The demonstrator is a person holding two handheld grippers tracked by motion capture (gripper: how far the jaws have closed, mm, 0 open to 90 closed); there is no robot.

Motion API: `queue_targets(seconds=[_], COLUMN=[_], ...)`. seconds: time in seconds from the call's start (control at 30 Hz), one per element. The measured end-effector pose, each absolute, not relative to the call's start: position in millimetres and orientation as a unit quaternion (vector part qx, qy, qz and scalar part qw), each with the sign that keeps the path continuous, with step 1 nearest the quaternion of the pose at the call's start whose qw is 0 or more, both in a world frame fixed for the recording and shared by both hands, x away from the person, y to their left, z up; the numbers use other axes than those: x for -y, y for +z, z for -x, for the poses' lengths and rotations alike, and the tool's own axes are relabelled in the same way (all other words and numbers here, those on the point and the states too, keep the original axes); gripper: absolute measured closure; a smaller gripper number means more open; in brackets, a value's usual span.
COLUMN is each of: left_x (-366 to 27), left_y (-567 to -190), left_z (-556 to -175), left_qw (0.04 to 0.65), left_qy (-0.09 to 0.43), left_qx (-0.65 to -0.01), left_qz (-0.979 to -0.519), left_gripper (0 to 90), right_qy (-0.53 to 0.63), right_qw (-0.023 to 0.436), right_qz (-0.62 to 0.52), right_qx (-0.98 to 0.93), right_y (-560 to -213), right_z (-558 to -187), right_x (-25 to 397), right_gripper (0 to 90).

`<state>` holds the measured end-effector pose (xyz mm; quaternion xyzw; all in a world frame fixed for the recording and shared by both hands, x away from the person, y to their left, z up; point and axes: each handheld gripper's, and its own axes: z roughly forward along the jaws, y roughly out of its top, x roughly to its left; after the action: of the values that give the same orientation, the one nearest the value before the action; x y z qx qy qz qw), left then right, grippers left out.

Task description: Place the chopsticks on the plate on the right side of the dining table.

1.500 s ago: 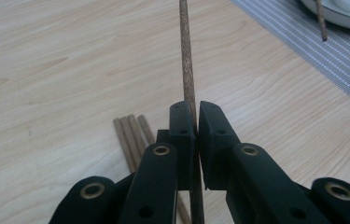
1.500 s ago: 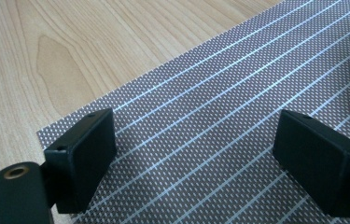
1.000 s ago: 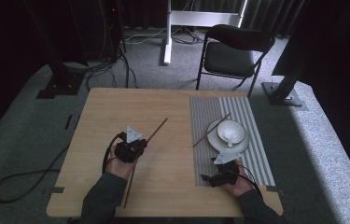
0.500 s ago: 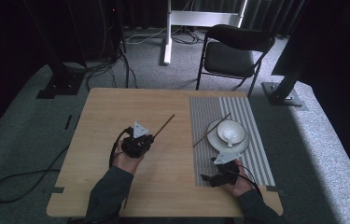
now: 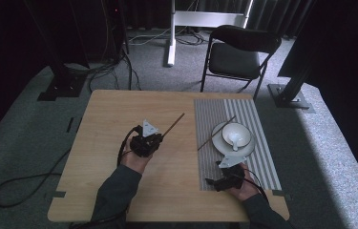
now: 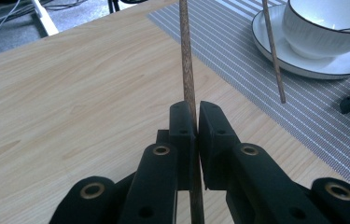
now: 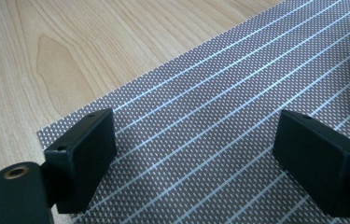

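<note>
Chopstick of dark brown wood (image 6: pixel 187 70), thin, stiff and light, sits clenched between the left gripper's (image 5: pixel 153 139) fingers over the pale wooden bench (image 5: pixel 114 119), gripped near its middle, likely to pivot. Its twin (image 5: pixel 216 133) leans on the white saucer (image 5: pixel 224 145) atop the striped grey placemat (image 5: pixel 257 129). The right gripper's (image 7: pixel 200 163) fingers rest released.

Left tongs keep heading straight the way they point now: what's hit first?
Probably the striped placemat, then the second chopstick leaning on the saucer; depth is unclear. The left tongs hold a chopstick.
</note>
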<state>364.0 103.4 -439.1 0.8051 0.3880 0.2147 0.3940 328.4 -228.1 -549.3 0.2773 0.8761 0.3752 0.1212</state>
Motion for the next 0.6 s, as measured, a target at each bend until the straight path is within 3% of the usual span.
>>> queue_targets(seconds=[0.6], left_x=[-85], left_y=[-434], left_z=[-377], left_qw=[0.399], left_qy=[0.211], left_qx=[-0.375], left_qz=[-0.809], left_gripper=[84.4], right_qy=[0.375], right_qw=[0.121], right_qz=[-0.277], right_qx=[-0.876], right_y=[-549], right_z=[-328], right_x=[228], right_gripper=[12.4])
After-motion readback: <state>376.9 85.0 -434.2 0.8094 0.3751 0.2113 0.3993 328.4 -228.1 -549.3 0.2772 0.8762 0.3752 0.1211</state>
